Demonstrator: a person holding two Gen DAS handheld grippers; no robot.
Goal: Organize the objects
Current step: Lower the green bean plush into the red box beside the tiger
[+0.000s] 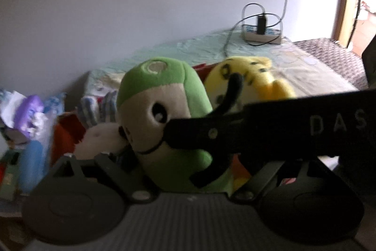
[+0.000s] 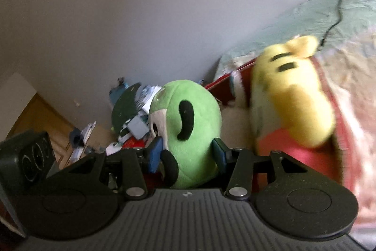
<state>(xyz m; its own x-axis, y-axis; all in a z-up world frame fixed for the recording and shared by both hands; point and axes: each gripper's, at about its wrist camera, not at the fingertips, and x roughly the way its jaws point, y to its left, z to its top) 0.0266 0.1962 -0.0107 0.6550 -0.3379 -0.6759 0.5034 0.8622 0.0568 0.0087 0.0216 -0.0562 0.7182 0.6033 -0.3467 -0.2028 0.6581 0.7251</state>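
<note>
A green and cream plush toy (image 2: 192,131) with black markings sits between the blue pads (image 2: 155,152) of my right gripper (image 2: 188,153), which is shut on it. In the left wrist view the same green plush (image 1: 159,114) fills the middle, with the black right gripper body (image 1: 270,131) crossing in front of it. My left gripper's own fingers are hidden behind the plush, so its state does not show. A yellow plush with black stripes (image 2: 293,95) lies on a red container (image 2: 282,152); it also shows in the left wrist view (image 1: 253,81).
A bed with a pale green sheet (image 1: 211,48) runs along the grey wall. A power strip with cables (image 1: 260,33) lies on it. A pile of clutter (image 1: 30,124) sits at the left. A wooden floor (image 2: 44,119) lies below, with a black device (image 2: 25,157) at the left.
</note>
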